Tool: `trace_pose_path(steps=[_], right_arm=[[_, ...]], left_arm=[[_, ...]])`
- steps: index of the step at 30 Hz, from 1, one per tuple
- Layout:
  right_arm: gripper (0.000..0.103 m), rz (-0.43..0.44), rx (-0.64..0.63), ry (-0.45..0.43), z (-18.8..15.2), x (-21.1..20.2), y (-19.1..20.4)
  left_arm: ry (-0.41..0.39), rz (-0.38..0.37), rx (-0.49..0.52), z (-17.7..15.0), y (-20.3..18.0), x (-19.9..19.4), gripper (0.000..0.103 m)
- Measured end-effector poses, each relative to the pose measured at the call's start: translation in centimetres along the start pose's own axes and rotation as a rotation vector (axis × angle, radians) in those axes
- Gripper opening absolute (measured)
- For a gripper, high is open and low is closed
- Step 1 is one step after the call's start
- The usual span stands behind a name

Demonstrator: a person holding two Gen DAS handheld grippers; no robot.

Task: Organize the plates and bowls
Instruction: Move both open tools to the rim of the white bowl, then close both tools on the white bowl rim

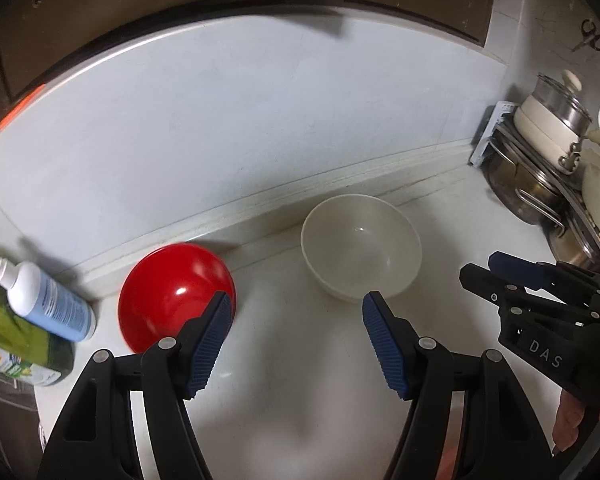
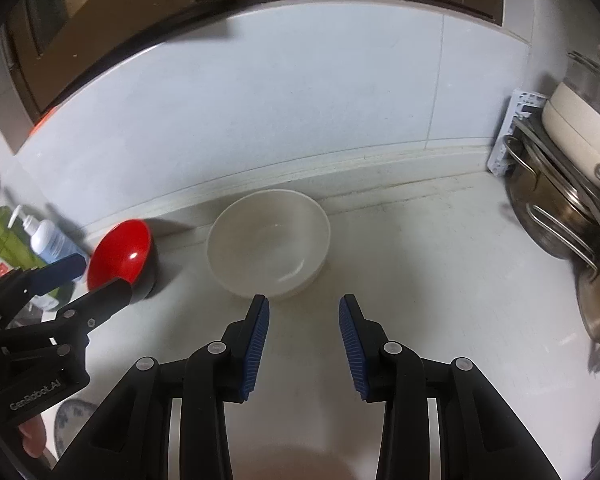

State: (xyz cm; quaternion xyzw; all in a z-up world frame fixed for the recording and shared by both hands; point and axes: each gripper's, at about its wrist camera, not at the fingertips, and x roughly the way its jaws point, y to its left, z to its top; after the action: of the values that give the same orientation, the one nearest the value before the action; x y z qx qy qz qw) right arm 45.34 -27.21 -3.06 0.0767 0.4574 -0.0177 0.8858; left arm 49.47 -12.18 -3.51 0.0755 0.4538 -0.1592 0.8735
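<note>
A red bowl [image 1: 176,292] with a black outside stands tilted against the wall ledge at the left of the white counter; it also shows in the right wrist view [image 2: 120,252]. A white bowl [image 1: 360,248] sits upright to its right, also in the right wrist view [image 2: 268,240]. My left gripper [image 1: 296,308] is open and empty, its left finger just in front of the red bowl. My right gripper [image 2: 303,312] is open and empty, just in front of the white bowl. Each gripper shows in the other's view: the right [image 1: 496,276], the left [image 2: 96,276].
A rack with stacked pots and lids [image 1: 552,160] stands at the right, also in the right wrist view [image 2: 572,168]. A white and blue bottle [image 1: 48,300] and a green bottle [image 1: 16,340] lie at the left. A patterned plate edge [image 2: 70,416] shows at the lower left.
</note>
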Motion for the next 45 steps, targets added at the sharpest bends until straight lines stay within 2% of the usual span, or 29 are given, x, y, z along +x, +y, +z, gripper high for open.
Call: trace_pose_path(steps=[11, 20, 25, 30, 40, 42, 45], right_arm=[[0.038, 0.005, 0.008, 0.030, 2.1, 4.2, -0.8], [0.038, 0.020, 0.062, 0.087, 2.9, 8.4, -1.7], [0.037, 0.018, 0.077, 0.107, 3.3, 9.9, -2.1], [0.036, 0.016, 0.083, 0.127, 3.5, 11.2, -2.2], [0.015, 0.021, 0.101, 0.153, 3.3, 12.4, -2.3], [0.015, 0.027, 0.111, 0.156, 3.3, 12.6, -2.3], [0.013, 0.028, 0.120, 0.162, 3.4, 12.7, -2.6]], left_arm=[[0.058, -0.010, 0.010, 2.1, -0.2, 5.4, 0.065], [0.114, -0.004, 0.015, 3.0, 0.2, 9.3, 0.056], [0.134, -0.008, -0.005, 3.3, 0.6, 11.1, 0.049], [0.165, -0.036, -0.025, 3.3, 1.0, 12.4, 0.035], [0.196, -0.053, -0.039, 3.3, 1.5, 13.5, 0.015], [0.197, -0.056, -0.034, 3.3, 1.3, 13.7, 0.009], [0.190, -0.045, -0.026, 3.4, 1.0, 13.7, 0.009]])
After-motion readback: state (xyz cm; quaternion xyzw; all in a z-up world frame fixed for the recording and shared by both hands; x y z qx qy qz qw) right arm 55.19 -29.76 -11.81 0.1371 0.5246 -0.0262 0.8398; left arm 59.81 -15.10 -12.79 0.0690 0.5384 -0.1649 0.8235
